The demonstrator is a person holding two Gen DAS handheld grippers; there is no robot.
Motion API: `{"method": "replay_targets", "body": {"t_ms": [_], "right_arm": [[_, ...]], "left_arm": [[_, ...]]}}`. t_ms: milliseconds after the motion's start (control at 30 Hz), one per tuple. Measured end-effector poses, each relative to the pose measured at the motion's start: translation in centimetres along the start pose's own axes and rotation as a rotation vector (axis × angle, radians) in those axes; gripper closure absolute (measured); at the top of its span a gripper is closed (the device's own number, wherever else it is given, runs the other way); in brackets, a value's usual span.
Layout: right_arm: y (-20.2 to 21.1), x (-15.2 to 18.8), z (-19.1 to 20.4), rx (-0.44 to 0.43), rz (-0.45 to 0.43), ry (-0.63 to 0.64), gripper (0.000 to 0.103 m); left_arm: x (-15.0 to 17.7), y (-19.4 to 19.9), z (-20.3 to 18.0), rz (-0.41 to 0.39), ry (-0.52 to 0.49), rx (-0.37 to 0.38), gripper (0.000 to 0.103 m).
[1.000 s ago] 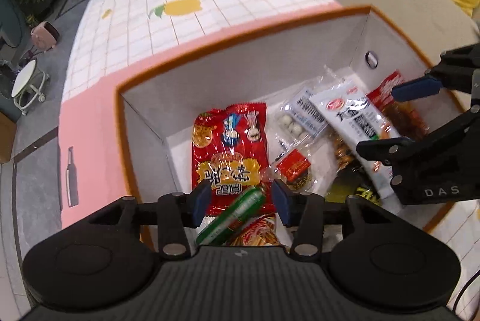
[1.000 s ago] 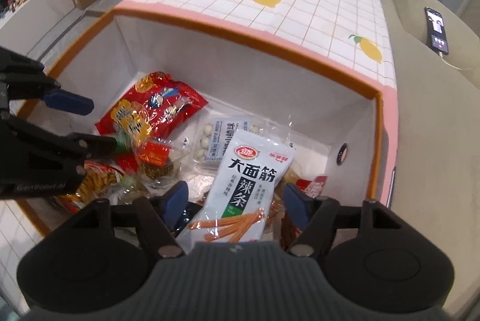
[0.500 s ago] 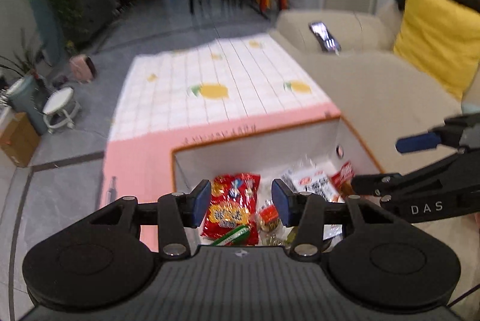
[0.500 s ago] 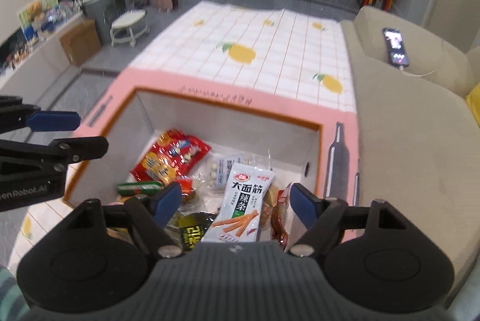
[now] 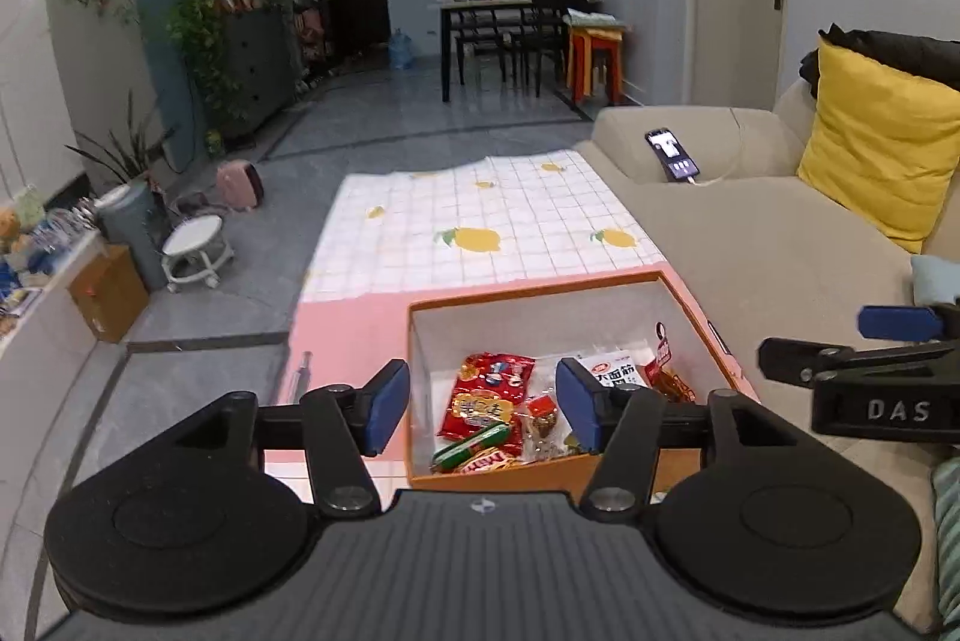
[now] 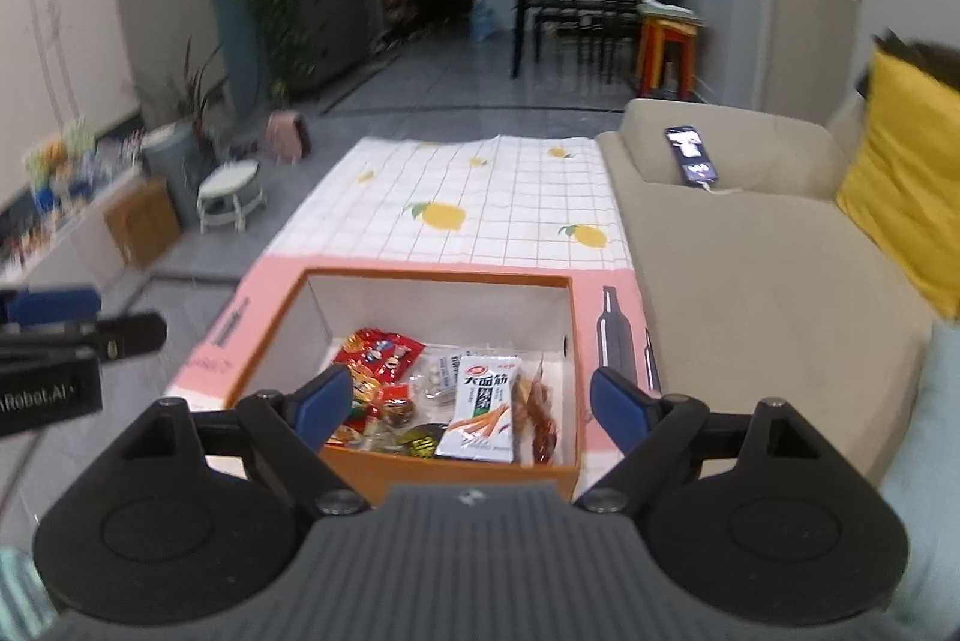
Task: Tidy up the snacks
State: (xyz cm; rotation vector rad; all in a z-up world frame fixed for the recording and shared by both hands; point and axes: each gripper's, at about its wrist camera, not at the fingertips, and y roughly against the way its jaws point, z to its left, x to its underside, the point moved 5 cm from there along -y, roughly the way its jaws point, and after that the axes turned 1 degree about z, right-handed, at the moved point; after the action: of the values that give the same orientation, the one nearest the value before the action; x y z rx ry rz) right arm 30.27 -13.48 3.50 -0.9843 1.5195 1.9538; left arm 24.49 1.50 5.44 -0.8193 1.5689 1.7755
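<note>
The snack box [image 6: 573,341] sits at the worktop's near edge; its near contents are cut off by its front wall. Inside lie a red packet [image 5: 489,392], white packet [image 6: 483,401] and green sausage [image 5: 471,446]. Left tool [image 5: 483,410] and right tool [image 6: 468,404] both gape empty above it.

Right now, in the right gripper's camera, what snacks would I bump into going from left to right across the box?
Red snack bag → small clear pack of white balls → white spicy-strip packet → clear pack of reddish-brown strips, all inside the orange-rimmed box.
</note>
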Motion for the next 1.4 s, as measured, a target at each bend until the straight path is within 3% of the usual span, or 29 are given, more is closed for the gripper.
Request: {"method": "replay_targets", "body": {"t_ms": [300, 400, 467, 533, 900, 1400], "right_arm": [[6.0, 3.6, 1.0, 0.048, -0.129, -0.054, 0.019], [7.4, 4.2, 1.8, 0.053, -0.178, -0.034, 0.019], [8.0, 4.8, 2.3, 0.052, -0.197, 0.0, 0.019], [8.2, 5.5, 2.9, 0.067, -0.208, 0.031, 0.019], [6.1, 7.8, 2.8, 0.07, -0.148, 0.043, 0.018], [5.0, 8.1, 2.1, 0.078, -0.133, 0.019, 0.016]], "left_arm": [[2.1, 3.3, 0.4, -0.059, 0.014, -0.04, 0.028], [3.1, 3.8, 0.2, -0.07, -0.006, -0.038, 0.028], [3.6, 4.0, 0.1, -0.075, 0.0, -0.034, 0.019], [4.2, 3.8, 0.0, -0.067, 0.013, -0.029, 0.018], [6.9, 1.6, -0.7, 0.01, 0.017, -0.037, 0.018], [7.7, 1.5, -1.1, 0.033, 0.018, -0.029, 0.018]]}}
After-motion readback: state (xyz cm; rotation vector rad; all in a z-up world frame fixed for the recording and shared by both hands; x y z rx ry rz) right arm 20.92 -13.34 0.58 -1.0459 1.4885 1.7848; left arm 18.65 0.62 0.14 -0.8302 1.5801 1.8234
